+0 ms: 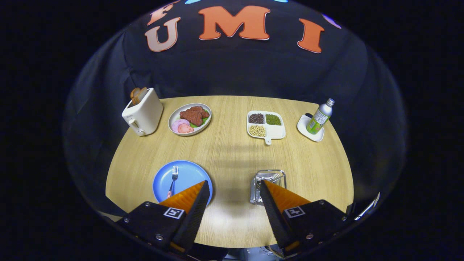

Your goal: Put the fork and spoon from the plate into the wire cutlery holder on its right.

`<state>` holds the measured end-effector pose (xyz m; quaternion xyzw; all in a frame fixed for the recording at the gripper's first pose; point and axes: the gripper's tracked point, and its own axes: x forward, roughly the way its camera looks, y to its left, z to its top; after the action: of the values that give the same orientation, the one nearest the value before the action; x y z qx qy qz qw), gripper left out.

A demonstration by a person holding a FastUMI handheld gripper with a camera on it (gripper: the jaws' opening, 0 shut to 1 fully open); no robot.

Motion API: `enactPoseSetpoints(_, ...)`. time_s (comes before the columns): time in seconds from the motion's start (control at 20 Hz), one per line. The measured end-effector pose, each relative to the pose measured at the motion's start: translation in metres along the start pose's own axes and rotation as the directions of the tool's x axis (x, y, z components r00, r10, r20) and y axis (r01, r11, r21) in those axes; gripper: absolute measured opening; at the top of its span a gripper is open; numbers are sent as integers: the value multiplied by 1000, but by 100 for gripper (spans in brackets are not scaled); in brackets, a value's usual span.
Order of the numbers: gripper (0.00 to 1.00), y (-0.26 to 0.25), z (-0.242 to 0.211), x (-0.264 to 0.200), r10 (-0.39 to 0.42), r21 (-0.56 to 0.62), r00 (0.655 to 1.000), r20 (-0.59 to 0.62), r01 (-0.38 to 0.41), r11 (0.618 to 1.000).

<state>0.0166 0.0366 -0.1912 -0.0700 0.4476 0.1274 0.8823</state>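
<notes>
Gripper view: tongs (235, 184) gape, bottle (320, 116) label illegible.

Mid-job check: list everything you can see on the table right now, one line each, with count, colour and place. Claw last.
table: 1, light wood, under everything
blue plate: 1, blue, near side, partly behind the left finger
fork: 1, silver with reddish handle, lying on the blue plate
wire cutlery holder: 1, silver, right of the blue plate, partly behind the right finger
toaster: 1, white, far left, bread in its slot
food plate: 1, white, right of the toaster
divided tray: 1, white, far side, three compartments filled
bottle: 1, green with silver cap, on a small white dish, far right
claw: 1, orange fingers, open, holding nothing
</notes>
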Motion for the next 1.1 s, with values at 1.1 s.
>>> enactPoseSetpoints(1.1, 98, 152, -84, 69, 95, -48, 992, 86, -91, 995)
